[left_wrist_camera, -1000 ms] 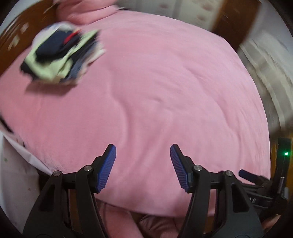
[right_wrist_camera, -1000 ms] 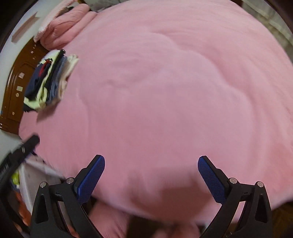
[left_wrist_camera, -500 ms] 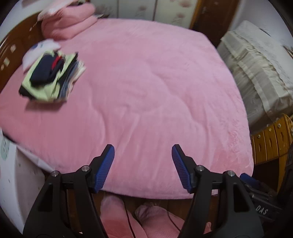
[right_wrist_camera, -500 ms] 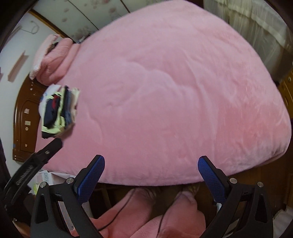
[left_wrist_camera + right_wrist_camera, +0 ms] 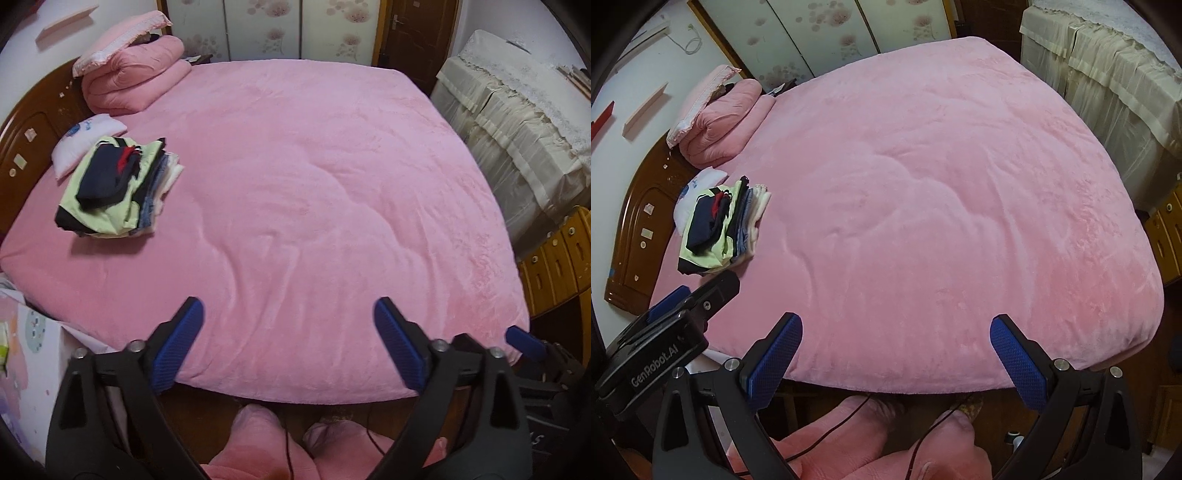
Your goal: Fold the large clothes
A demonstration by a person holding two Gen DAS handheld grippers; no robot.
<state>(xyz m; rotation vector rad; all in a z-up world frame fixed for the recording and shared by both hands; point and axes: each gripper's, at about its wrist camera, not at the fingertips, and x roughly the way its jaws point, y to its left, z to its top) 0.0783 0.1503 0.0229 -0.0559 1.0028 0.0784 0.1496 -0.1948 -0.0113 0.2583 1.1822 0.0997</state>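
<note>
Fingers on both grippers are sitting spread wide with nothing between them, blue pads facing each other: the left gripper (image 5: 288,343) and the right gripper (image 5: 895,354) are both hanging over the near edge of the bed (image 5: 314,203), not touching it. Going left to right, the wooden headboard (image 5: 33,125) is curving along the far left, with a small white pillow (image 5: 86,138) lying just in front of it. Right beside that, the stack of folded clothes (image 5: 114,188) is resting on the pink blanket, a dark navy piece lying on top of a pale green one. Behind it a rolled pink quilt (image 5: 133,79) is leaning by the headboard. Over on the right, cream-covered furniture (image 5: 517,122) is standing just beside the bed.
</note>
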